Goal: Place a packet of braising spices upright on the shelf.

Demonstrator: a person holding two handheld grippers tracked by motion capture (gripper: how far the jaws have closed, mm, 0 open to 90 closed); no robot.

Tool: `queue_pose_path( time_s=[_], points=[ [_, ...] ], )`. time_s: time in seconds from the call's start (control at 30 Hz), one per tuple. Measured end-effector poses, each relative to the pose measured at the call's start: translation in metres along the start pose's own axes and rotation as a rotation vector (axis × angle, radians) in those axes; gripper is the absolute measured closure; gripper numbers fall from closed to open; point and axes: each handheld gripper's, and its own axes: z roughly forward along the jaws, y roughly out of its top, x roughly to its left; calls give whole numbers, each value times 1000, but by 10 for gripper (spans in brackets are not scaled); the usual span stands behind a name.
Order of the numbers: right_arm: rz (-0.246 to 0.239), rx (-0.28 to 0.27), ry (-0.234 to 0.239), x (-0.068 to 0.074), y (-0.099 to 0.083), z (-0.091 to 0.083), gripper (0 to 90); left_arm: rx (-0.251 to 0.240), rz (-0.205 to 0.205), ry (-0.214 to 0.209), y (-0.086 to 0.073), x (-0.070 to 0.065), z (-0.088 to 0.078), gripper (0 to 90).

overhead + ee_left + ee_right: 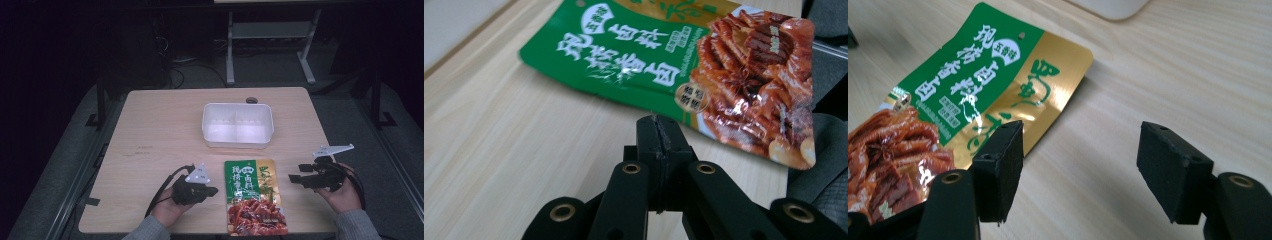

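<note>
The snack pouch (256, 196) is lying flat on the table (160, 125) in the lower middle of the high view, its long axis running from the near edge toward the white tray (238, 125), which is sitting just beyond the pouch's top end. The bottom end is slightly overhanging the near table edge.

The left claw (212, 190) is resting at the lower left of the pouch with its jaws pressed together and nothing between them; in the left gripper view (658, 135) the tips are pointing at the pouch's long side edge, just short of it. The right claw (295, 178) is hovering to the pouch's right with its jaws spread wide; in the right gripper view (1078, 165) one pad is overlapping the gold corner of the pouch (983, 90) while the other is standing over bare wood. Judging from this, the left claw is sitting nearer, but only the right one looks ready to take an edge.

The pouch is a thin, glossy foil-plastic rectangle, green and gold above, with a reddish food picture below, crinkled and catching glare. The tray is a rigid, matte white plastic box with rounded corners and a centre divider. The table is pale, smooth wood grain.
</note>
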Motion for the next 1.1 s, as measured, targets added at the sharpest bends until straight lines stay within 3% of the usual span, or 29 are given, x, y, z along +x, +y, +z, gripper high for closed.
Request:
queue_pose_path(
  time_s=[0.17,0.3,0.43,0.7,1.1],
  points=[
    [-3,8,18,-3,14,7,348,23,23,-24,10,-9,17,899],
    [-15,30,34,-4,29,16,351,65,68,-46,20,-18,31,899],
    [-20,34,49,-5,36,22,350,73,79,-62,26,-24,39,899],
    [-11,96,81,-12,50,46,348,132,118,-107,34,-40,59,899],
    [0,152,137,-14,55,75,381,154,107,-132,33,-38,68,899]
  ],
)
